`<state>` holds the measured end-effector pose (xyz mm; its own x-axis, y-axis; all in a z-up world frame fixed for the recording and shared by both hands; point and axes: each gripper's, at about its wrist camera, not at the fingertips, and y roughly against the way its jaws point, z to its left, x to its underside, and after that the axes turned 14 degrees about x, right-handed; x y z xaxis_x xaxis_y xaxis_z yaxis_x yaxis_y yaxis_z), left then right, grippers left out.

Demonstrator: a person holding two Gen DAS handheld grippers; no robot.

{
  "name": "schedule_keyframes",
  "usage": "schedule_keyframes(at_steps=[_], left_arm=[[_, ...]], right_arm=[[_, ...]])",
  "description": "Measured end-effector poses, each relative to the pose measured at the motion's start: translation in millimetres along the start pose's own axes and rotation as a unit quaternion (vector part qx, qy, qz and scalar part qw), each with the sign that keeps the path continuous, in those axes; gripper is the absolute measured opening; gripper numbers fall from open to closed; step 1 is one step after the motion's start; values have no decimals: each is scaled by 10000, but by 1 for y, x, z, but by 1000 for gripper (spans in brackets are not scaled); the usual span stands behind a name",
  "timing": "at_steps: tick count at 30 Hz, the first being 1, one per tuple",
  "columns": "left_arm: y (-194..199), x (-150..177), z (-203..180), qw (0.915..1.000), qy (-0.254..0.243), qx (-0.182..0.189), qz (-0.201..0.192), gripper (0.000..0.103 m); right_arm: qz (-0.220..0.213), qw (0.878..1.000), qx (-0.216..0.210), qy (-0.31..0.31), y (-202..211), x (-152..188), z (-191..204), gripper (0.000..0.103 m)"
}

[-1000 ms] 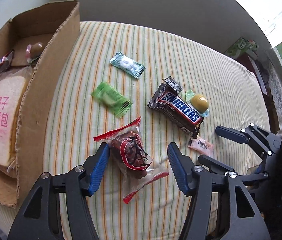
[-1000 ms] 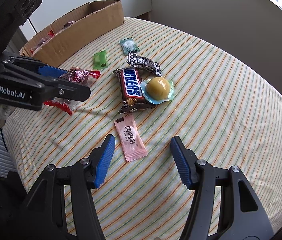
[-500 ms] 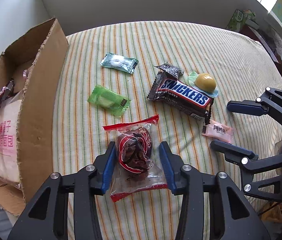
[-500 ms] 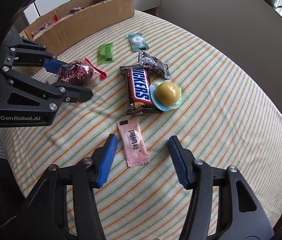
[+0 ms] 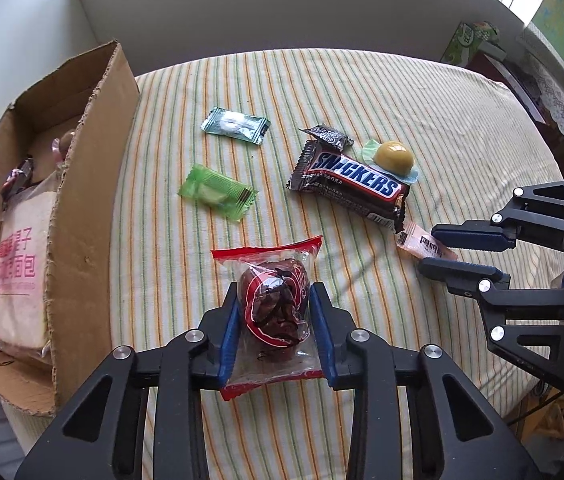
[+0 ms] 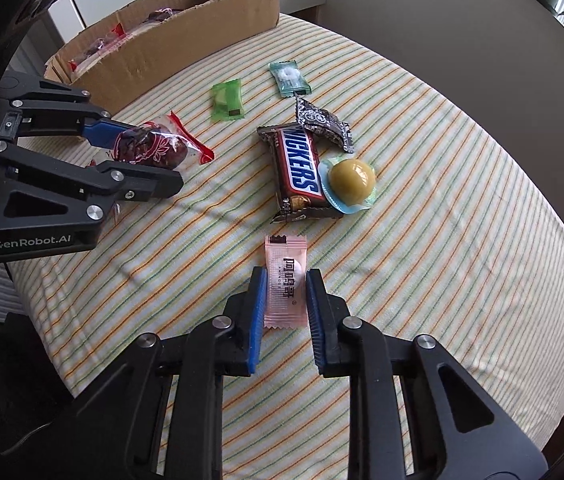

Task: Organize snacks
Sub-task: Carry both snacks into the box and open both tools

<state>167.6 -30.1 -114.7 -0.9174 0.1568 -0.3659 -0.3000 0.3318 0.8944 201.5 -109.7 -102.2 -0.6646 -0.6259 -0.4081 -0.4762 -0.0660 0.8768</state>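
Left gripper (image 5: 274, 322) jaws clamped on red-wrapped snack (image 5: 275, 308); right gripper (image 6: 285, 308) jaws grasping pink candy (image 6: 286, 286) on bench (image 6: 462, 240).

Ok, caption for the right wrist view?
Right gripper closes on pink sachet; left gripper holds red packet.

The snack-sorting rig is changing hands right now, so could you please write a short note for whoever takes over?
Left gripper: shut on the red date packet, low over the striped cloth.
Right gripper: shut on the pink candy, which lies on the cloth.
Loose on the cloth: Snickers bar, yellow jelly cup touching it, dark wrapper, green candy, teal mint.
Done: cardboard box at left already holds bread and a few small packets.
Left: carry both gripped items to the box, then the five loose ones.
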Motion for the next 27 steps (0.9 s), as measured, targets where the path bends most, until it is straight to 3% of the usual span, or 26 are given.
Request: schedule_keyframes(at_steps=[5, 11, 18, 27], left_arm=[[24, 2, 2, 9997, -77, 142, -208, 31], [63, -6, 13, 9982, -63, 248, -537, 31], [104, -19, 53, 9959, 137, 21, -895, 31], [123, -40, 128, 9896, 693, -407, -1194, 31]], right_arm=[[-277, 9996, 57, -72, 30, -7, -11, 20], [-641, 9979, 97, -83, 59, -43, -11, 20], [-1063, 9943, -43, -44, 79, -109, 11, 20], [-1149, 9931, -188, -99, 53, -195, 42, 20]])
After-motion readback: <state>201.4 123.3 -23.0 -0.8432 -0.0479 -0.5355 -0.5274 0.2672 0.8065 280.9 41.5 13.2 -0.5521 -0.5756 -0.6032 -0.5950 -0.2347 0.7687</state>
